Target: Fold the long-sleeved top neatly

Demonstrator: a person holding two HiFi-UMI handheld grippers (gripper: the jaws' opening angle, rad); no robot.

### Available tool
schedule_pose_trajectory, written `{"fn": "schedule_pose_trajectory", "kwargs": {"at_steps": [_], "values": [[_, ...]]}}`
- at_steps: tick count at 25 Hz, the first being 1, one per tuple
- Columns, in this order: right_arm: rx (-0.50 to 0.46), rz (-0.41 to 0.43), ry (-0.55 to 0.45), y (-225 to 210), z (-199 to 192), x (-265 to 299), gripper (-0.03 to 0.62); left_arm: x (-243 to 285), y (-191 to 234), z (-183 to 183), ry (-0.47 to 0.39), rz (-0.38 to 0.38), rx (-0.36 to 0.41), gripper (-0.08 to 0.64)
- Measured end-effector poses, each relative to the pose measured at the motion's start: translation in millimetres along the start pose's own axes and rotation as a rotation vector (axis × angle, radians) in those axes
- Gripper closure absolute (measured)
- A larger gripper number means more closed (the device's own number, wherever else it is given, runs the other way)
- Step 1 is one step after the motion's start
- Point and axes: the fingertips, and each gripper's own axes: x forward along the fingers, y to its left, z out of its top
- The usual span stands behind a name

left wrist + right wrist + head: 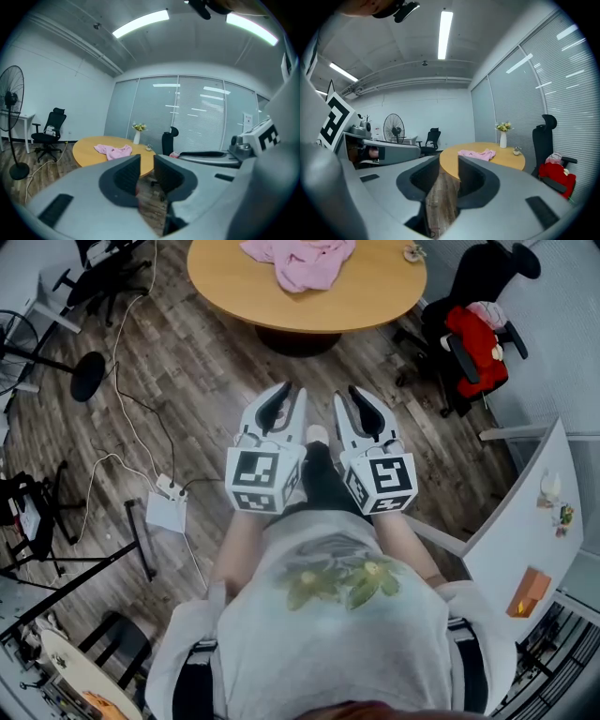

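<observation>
On the left of the head view, cables and a white power strip (169,488) lie on the wood floor (202,371). At centre the person holds both tools out side by side, close but not touching. The left gripper (286,397) is just left of the middle and the right gripper (351,397) just right of it. Above them, at the top centre, a round wooden table (234,296) carries the pink long-sleeved top (302,261), crumpled in a heap and well apart from both grippers. At the upper right a black office chair (483,273) holds a red bundle (473,338).

In the left gripper view a standing fan (11,98) fills the far left, with a second black chair (49,133) beside it. The table comes next, left of centre, with the top lying on it and a white vase of flowers (137,135) at its far side. The jaws, at lower centre, stand a little apart with a narrow gap. Only floor shows through it, so this claw holds nothing. The right gripper shows at the right edge.

In the right gripper view the left gripper sits at the left edge with the fan beyond it. At lower centre the jaws are slightly parted — a strip of floor and the table's edge show between them, and nothing is gripped. The top lies on the table right of centre, then the vase, the black chair and the red bundle.
</observation>
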Motion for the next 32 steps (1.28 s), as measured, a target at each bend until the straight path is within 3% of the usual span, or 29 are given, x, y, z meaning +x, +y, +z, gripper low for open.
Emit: {"fn": "schedule_pose_trajectory", "kwargs": {"at_steps": [1, 4, 6, 19, 32], "values": [[0.004, 0.002, 0.007, -6.8, -0.1, 7.3, 0.439, 8.4, 4.8, 2.2, -0.006, 0.005, -0.012, 0.457], [0.004, 0.009, 0.026, -31.4, 0.4, 30.9, 0.406, 34.7, 23.6, 14.3, -0.057, 0.059, -0.045, 0.305], [-0.001, 0.019, 0.039, -48.4, 1.5, 49.2, 0.393, 53.3, 38.4, 22.4, -0.084, 0.108, -0.046, 0.284], [-0.035, 0.112, -0.007, -151.9, 41.8, 167.0, 0.391, 203.3, 81.3, 44.1, 0.006, 0.186, -0.065, 0.281], [-0.001, 0.119, 0.042, -200.8, 31.3, 234.1, 0.391, 271.9, 119.7, 21.7, 0.12, 0.217, -0.178, 0.282]]}}
